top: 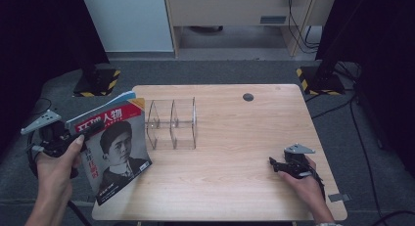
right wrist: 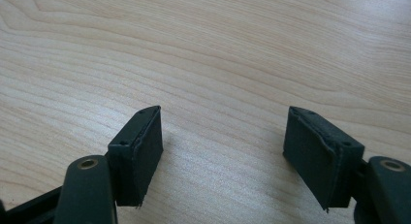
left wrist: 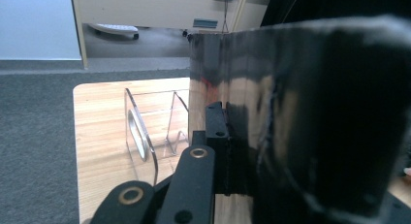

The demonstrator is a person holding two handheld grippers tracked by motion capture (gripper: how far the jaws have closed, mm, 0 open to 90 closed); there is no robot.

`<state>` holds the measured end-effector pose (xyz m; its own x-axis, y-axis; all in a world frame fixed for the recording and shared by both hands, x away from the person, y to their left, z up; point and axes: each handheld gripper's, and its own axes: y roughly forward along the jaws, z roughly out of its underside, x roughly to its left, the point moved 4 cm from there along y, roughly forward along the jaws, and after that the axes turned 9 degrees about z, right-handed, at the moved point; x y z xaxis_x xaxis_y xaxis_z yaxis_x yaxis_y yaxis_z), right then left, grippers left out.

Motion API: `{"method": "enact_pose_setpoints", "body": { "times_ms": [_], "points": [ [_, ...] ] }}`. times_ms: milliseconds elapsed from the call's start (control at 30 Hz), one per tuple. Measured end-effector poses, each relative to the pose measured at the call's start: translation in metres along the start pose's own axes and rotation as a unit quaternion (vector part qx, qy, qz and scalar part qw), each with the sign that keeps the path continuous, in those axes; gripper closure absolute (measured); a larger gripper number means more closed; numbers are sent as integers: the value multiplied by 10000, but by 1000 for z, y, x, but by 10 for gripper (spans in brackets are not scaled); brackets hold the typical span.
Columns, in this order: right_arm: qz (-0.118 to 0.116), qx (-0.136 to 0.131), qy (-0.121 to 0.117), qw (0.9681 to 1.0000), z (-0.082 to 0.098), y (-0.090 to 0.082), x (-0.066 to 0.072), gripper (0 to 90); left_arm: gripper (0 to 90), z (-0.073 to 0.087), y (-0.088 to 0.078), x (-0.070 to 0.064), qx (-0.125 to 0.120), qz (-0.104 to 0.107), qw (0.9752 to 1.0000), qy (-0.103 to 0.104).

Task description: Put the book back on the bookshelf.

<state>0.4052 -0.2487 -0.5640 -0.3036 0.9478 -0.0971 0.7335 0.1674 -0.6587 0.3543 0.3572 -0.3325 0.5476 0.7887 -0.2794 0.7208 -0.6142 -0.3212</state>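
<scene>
A magazine [top: 120,147] with a portrait on its cover is held tilted up over the table's left edge. My left gripper [top: 84,131] is shut on its left side. In the left gripper view the glossy dark magazine [left wrist: 300,127] stands on edge between the jaws of the left gripper [left wrist: 230,132]. A light blue cover edge [top: 100,107] shows behind it. A clear acrylic rack [top: 171,123] with dividers stands on the table [top: 235,138] just right of the magazine; the rack [left wrist: 145,132] is empty. My right gripper [top: 274,163] rests low at the front right, open over bare wood, right gripper [right wrist: 223,141].
A dark round cable hole [top: 248,97] sits near the table's far edge. Black stands with yellow-striped bases [top: 95,81] [top: 318,79] flank the table on grey carpet. A wooden cabinet [top: 235,11] stands behind.
</scene>
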Motion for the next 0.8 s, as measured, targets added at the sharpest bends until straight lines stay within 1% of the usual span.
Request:
{"method": "enact_pose_setpoints", "body": {
  "times_ms": [167, 400, 467, 533, 800],
  "points": [
    [0, -1, 0, 10000, 0, 0, 0, 304, 863, -5, 5, 7, 6, -136, 9999, 5],
    [2, -1, 5, 10000, 0, 0, 0, 304, 862, -11, 14, 14, -13, -233, 9997, -19],
    [0, 0, -1, 10000, 0, 0, 0, 304, 862, -13, 17, 16, -19, -255, 9997, -6],
    [0, -1, 0, 10000, 0, 0, 0, 304, 863, -18, 22, 17, -11, -317, 9995, 56],
    [0, 0, -1, 10000, 0, 0, 0, 304, 862, -23, 29, 22, -47, -371, 9993, 15]
  ]
}}
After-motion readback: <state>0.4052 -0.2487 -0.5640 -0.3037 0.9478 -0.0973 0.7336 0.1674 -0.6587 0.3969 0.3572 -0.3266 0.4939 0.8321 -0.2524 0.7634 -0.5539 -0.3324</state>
